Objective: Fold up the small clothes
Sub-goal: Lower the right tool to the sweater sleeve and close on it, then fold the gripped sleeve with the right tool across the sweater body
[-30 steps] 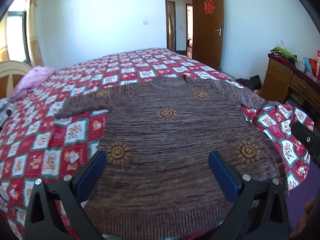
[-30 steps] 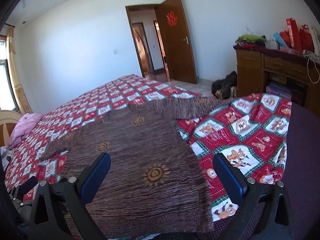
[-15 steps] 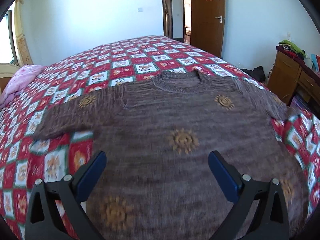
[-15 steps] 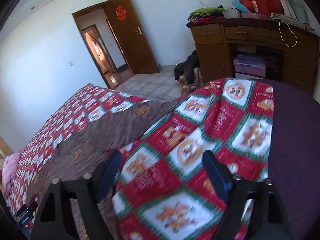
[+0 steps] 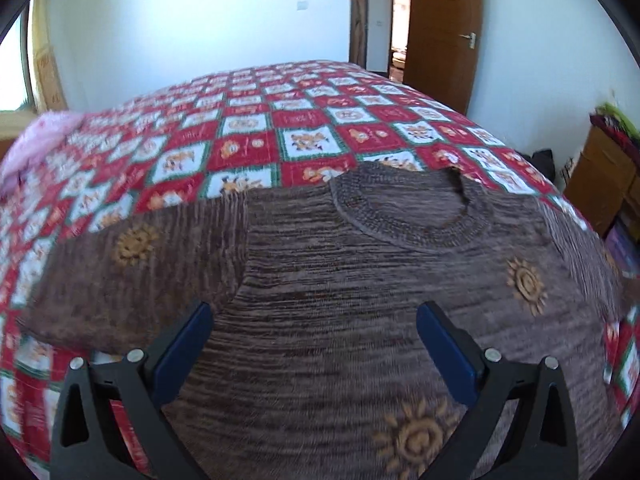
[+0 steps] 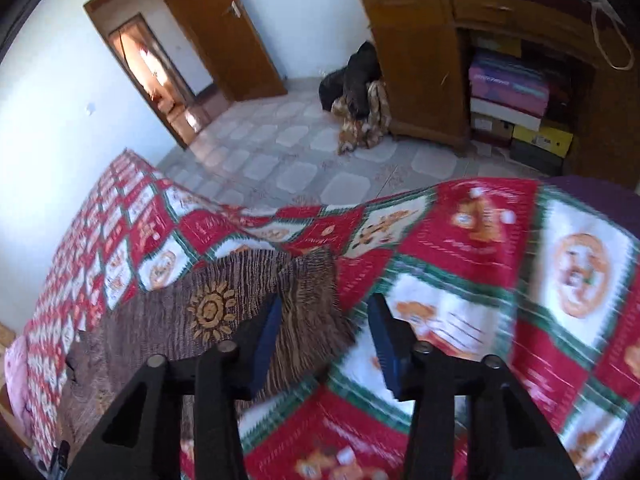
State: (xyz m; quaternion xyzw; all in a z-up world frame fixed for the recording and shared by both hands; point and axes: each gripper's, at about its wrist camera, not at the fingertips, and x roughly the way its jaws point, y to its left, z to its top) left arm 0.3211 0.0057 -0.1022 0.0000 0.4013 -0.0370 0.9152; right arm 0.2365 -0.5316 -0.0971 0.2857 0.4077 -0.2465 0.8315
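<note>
A brown knit sweater with tan sun motifs lies spread flat on the red patterned bedspread, neck toward the far side. My left gripper is open and empty, low over the sweater's chest near the left sleeve. In the right wrist view the right sleeve lies across the bedspread. My right gripper is partly open, its jaws standing either side of the sleeve's cuff end, not closed on it.
A pink garment lies at the bed's far left. A wooden cabinet with stacked boxes stands right of the bed, a dark pile of clothes on the tiled floor beside it. An open wooden door lies beyond.
My left gripper has moved forward up the sweater toward the neck. My right gripper has swung right and down to the sleeve cuff, and its jaws have narrowed.
</note>
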